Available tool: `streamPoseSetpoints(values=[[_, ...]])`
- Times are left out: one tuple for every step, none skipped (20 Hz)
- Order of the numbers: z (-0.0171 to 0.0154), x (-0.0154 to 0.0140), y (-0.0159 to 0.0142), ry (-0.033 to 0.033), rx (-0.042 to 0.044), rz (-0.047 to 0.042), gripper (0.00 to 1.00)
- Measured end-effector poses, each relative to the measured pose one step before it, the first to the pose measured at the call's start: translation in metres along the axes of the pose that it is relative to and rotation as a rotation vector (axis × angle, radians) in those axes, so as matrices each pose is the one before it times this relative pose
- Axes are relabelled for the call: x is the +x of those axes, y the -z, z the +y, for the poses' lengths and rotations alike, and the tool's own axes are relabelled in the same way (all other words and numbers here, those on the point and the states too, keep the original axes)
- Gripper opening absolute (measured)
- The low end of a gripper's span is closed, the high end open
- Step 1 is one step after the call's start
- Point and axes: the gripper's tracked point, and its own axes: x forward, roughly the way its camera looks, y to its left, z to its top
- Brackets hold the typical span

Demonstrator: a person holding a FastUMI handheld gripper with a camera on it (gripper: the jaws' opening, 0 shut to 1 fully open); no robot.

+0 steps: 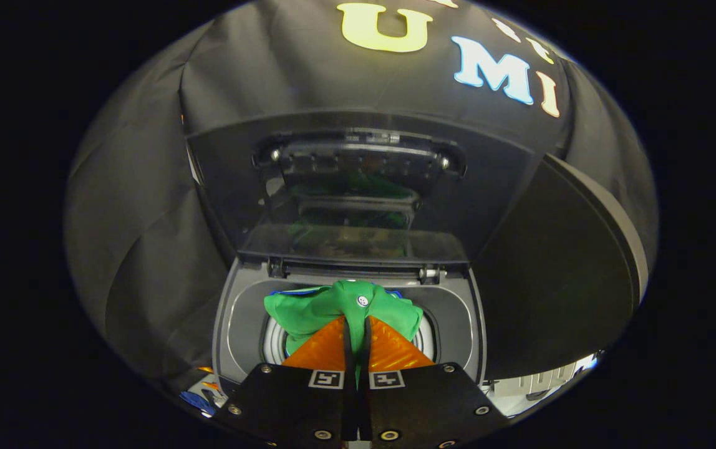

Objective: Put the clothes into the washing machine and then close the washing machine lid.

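A green garment (308, 308) with a white button hangs bunched over the round drum opening of the grey top-loading washing machine (242, 318). My gripper (356, 327) is shut on a fold of this garment, with both fingers pressed together on the cloth just above the opening. The machine's dark lid (358, 187) stands raised upright behind the opening, and its glossy face mirrors the green cloth. The drum's metal wall (274, 343) shows beneath the garment on the left.
A large dark curved panel (557, 274) stands close to the right of the machine. Black cloth walls enclose the back and left. Small coloured items (199, 399) lie low at the left beside the machine.
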Motion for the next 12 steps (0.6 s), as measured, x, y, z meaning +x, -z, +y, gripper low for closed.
streamPoseSetpoints(values=[[-0.00103,0.00674,0.00522,0.00323,-0.00299,0.01280,0.01],[0.00019,0.00599,0.00633,0.00495,-0.00336,0.00970,0.01],[0.00108,0.00538,0.00313,-0.00412,-0.00003,0.00501,0.01],[0.00135,0.00706,0.00246,-0.00741,0.00179,0.00715,0.01],[0.00249,0.00196,0.00429,-0.00801,-0.00268,0.00990,0.01],[0.00151,0.00127,0.00276,-0.00641,-0.00433,0.01156,0.01],[0.00101,0.00344,0.00162,-0.00596,-0.00650,0.01250,0.01],[0.00011,0.00893,0.00127,-0.00475,-0.00537,0.00912,0.01],[0.00054,0.00465,0.00090,-0.00801,-0.00566,0.00946,0.01],[0.00070,0.00223,0.00242,-0.00469,-0.00277,0.00640,0.01],[-0.00055,0.00165,0.00129,-0.00584,0.00016,0.00649,0.01],[0.00140,0.00043,0.00316,-0.00278,0.00128,0.00538,0.01]])
